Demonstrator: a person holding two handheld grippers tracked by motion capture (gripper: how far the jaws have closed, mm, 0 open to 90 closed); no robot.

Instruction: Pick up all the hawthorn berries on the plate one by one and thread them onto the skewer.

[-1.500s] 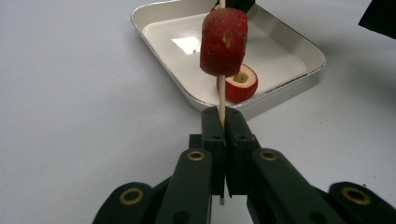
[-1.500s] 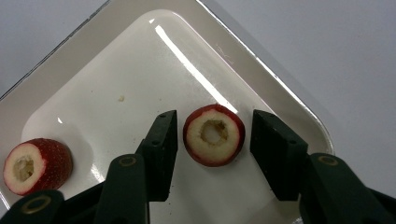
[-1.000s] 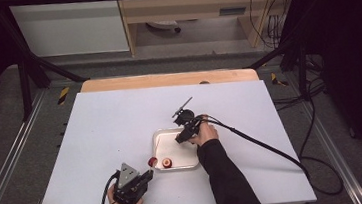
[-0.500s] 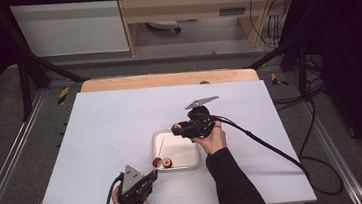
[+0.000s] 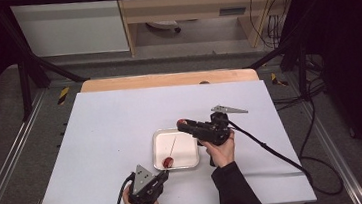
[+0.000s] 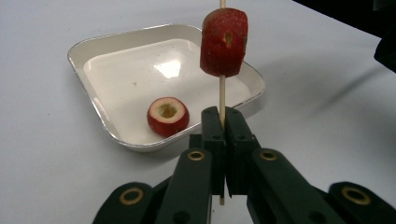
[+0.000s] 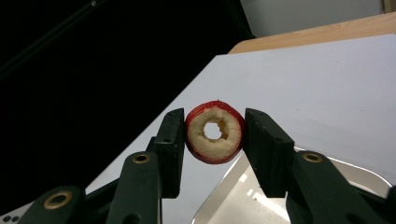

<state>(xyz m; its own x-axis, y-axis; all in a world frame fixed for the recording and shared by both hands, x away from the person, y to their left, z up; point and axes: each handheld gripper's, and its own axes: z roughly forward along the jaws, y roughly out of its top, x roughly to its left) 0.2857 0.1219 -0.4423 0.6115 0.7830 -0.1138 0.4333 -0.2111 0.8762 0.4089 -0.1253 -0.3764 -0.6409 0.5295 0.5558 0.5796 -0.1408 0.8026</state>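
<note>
I can read no brand, label or writing anywhere. At seven o'clock on the white table [image 5: 97, 140], my left gripper [image 5: 162, 174] has its jaws clamped together on a thin wooden skewer [image 6: 222, 95] carrying one red fruit slice [image 6: 223, 42]; the skewer's top is cut off in the left gripper view. Another cored slice [image 6: 168, 115] lies in the white tray [image 5: 185, 163] at table centre. At three o'clock of the tray, my right gripper [image 5: 184, 125] pinches a cored ring [image 7: 215, 131], raised above the tray's far edge.
</note>
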